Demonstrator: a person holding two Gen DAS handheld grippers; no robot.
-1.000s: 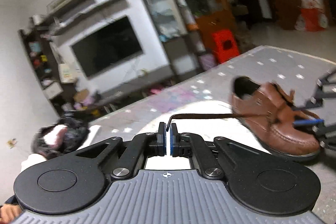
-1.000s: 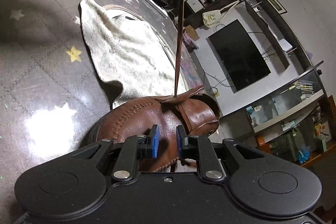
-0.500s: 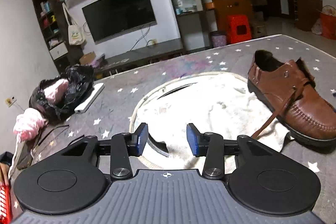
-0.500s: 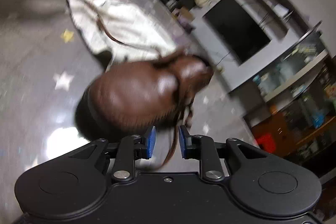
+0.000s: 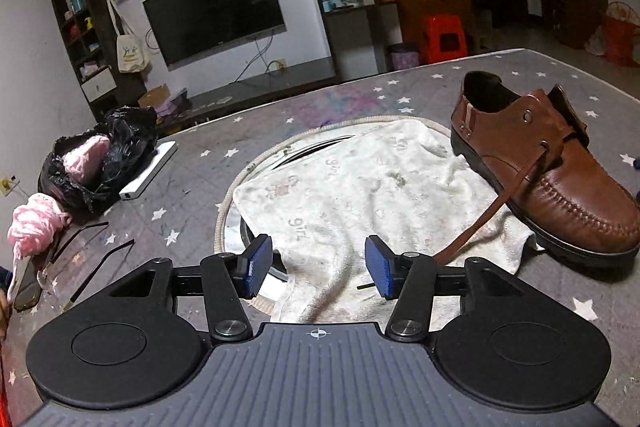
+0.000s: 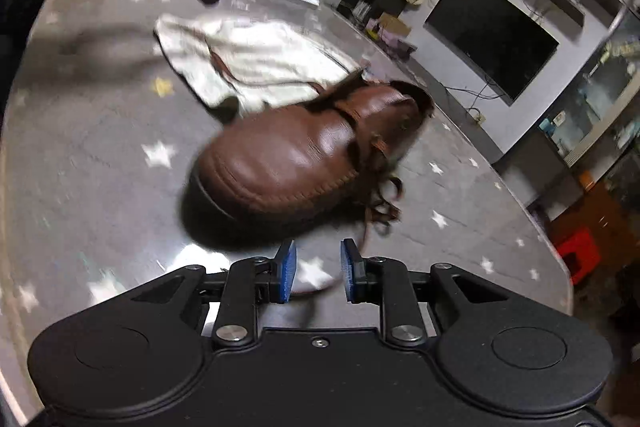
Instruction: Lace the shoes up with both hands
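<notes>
A: Shoe (image 5: 552, 163) sits right of the wide, empty left gripper (image 5: 316, 265), 1 lace (image 5: 492, 211) trailing from an eyelet over the towel (image 5: 352, 195) toward its right finger.

B: Dropped, likely to regrip; 1 second ago it was pinched taut.

A: Right gripper (image 6: 316, 277)?

B: Half open, empty, just short of the toe; narrower earlier.

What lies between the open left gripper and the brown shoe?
In the left wrist view, the white towel and the loose brown lace trailing across it lie between the left gripper and the shoe.
</notes>
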